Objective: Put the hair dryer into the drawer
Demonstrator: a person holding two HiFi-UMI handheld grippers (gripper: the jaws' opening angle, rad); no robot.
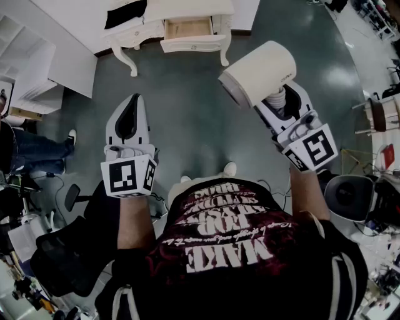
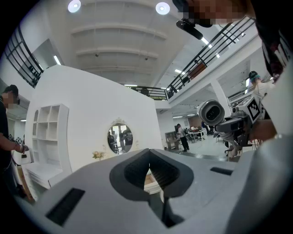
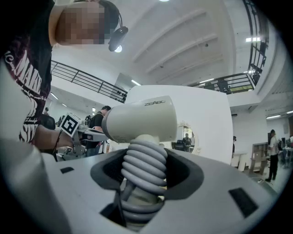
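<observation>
While right tongs (image 1: 282, 105) clamp one hair dryer (image 1: 259, 72), one drawer (image 1: 187, 29) gapes.

The hair dryer (image 1: 262, 72) is cream, its cord (image 3: 144, 167) grey, the drawer (image 1: 192, 45) white

- Ceiling lights (image 2: 162, 7) are glaring overhead; both gripper views are bending and blackening at the corners.
- Head view is running dim, floor (image 1: 337, 78) catching a soft sheen.
</observation>
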